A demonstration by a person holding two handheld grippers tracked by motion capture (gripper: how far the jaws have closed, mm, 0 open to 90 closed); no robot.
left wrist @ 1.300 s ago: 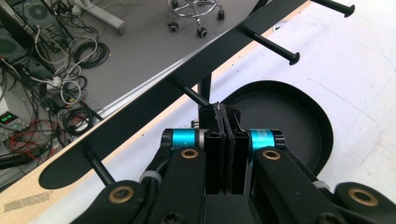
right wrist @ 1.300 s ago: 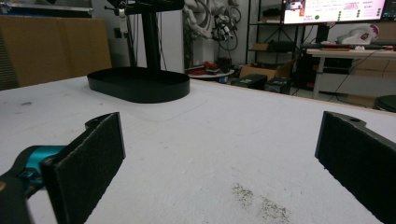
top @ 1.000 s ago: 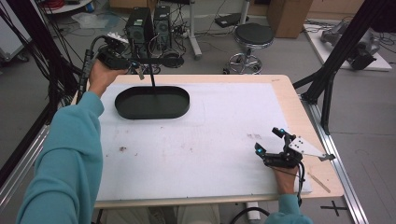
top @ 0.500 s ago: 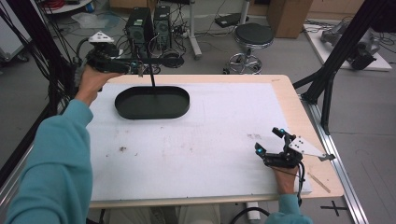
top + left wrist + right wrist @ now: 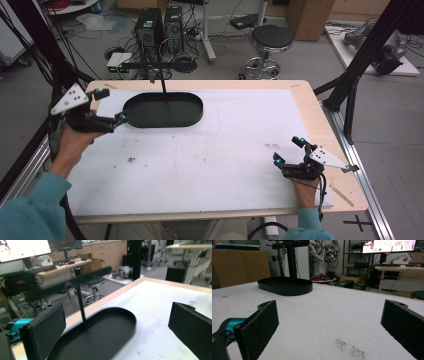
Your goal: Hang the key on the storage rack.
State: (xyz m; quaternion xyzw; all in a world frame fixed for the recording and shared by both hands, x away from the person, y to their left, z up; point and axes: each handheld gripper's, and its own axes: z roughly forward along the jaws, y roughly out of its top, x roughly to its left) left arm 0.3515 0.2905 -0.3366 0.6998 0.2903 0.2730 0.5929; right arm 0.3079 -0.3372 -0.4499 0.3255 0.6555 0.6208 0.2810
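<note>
Left gripper point(image 5: 109, 106) sits at the table's 9 to 10 o'clock edge in the high view, held in the person's left hand point(image 5: 75, 142), its grey plate uppermost. Its jaws are spread wide, having just been opening, with nothing between them; in the left gripper view both black pads stand well apart with bare surface between. The tips point toward 3 o'clock, just beside the left end of the black oval tray point(image 5: 163, 109); whether the nearer fingertip touches the rim cannot be told.

The tray lies flat on the white mat point(image 5: 210, 150) at roughly 11 o'clock of the table, long axis running 9 to 3. A thin black post point(image 5: 163, 84) rises upright from its far side and carries a crossbar at the top. In the left gripper view the tray point(image 5: 100, 335) lies directly ahead and below the jaws, post point(image 5: 81, 307) upright at its back edge.

Right gripper point(image 5: 289, 151) rests at the table's 4 to 5 o'clock corner, held in the right hand point(image 5: 302, 189), well apart from the tray. Its jaws are likewise spread, gripping nothing; the right gripper view shows bare mat between the pads, with a dark smudge point(image 5: 349, 347) on it and the tray point(image 5: 285, 286) far off at 11 o'clock.

Wooden table point(image 5: 320, 115) border is exposed around the mat.
</note>
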